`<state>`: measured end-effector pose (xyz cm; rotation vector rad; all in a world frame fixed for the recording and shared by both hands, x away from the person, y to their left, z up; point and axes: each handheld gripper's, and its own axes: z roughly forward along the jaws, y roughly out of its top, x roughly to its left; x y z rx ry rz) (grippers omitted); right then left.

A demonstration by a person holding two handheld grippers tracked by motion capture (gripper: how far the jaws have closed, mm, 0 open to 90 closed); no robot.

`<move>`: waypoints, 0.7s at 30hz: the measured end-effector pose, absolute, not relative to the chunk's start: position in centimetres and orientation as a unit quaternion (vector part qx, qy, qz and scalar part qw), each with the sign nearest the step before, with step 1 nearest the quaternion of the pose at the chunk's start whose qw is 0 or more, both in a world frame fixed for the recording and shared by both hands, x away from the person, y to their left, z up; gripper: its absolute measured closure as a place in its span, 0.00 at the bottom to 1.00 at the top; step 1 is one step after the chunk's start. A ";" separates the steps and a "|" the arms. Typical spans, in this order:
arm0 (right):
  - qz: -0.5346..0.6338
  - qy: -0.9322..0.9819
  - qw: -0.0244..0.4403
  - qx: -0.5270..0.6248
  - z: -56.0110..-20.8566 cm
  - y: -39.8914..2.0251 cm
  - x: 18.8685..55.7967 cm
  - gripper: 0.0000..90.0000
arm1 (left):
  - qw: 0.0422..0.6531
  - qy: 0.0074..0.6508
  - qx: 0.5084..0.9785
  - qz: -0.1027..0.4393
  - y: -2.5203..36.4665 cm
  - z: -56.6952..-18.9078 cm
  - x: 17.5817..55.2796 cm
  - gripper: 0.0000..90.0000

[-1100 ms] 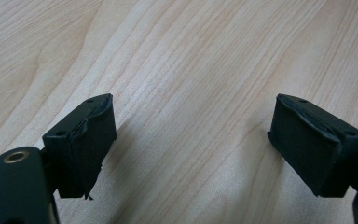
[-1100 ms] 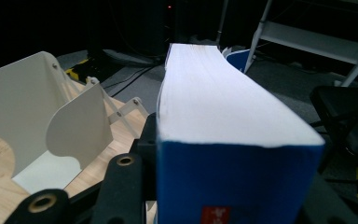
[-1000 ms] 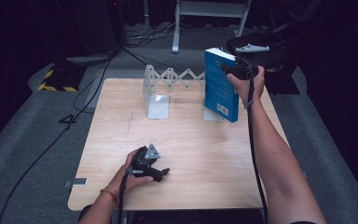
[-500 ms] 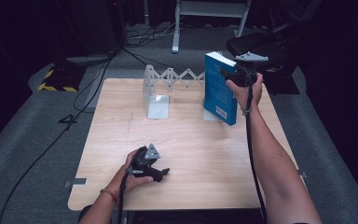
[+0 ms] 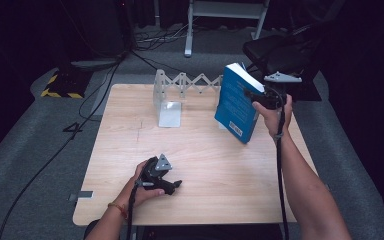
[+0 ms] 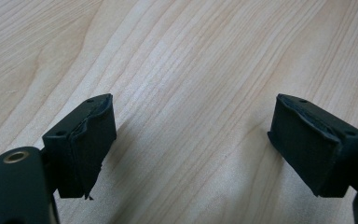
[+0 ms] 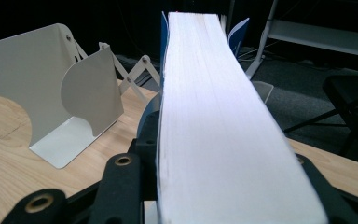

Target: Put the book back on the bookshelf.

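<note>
A thick blue book (image 5: pixel 236 104) with white page edges (image 7: pixel 209 116) hangs tilted above the back right of the wooden table (image 5: pixel 205 150), its top leaning away to the right. My right gripper (image 5: pixel 255 95) is shut on it, one jaw on each cover, as the right gripper view (image 7: pixel 228 177) shows. A white metal accordion book rack (image 5: pixel 169 97) stands at the back of the table, left of the book. My left gripper (image 5: pixel 172 186) rests low over the table near the front edge, open, with only bare wood (image 6: pixel 191 56) between its pads (image 6: pixel 93 135).
The rack's curved white end plate (image 7: pixel 51 88) stands close to the book's left. A black chair (image 5: pixel 285 50) and a white frame (image 5: pixel 225 10) are on the floor behind the table. Cables and a yellow-black striped object (image 5: pixel 60 85) lie at the back left.
The right hand has come down and nearer with the book, which now leans instead of standing upright. The left gripper has stayed where it was.
</note>
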<state>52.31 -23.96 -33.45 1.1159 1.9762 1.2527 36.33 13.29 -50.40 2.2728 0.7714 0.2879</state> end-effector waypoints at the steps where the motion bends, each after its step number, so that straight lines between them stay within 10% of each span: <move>1: 0.466 0.733 0.272 0.414 -33.5 -24.1 52.1 0.67 | 0.354 0.298 0.879 0.112 13.3 -50.4 36.3 0.17; 21: 0.396 0.799 0.213 0.399 -31.7 -24.8 52.0 0.55 | 0.355 0.297 0.880 0.111 13.3 -50.4 36.4 0.17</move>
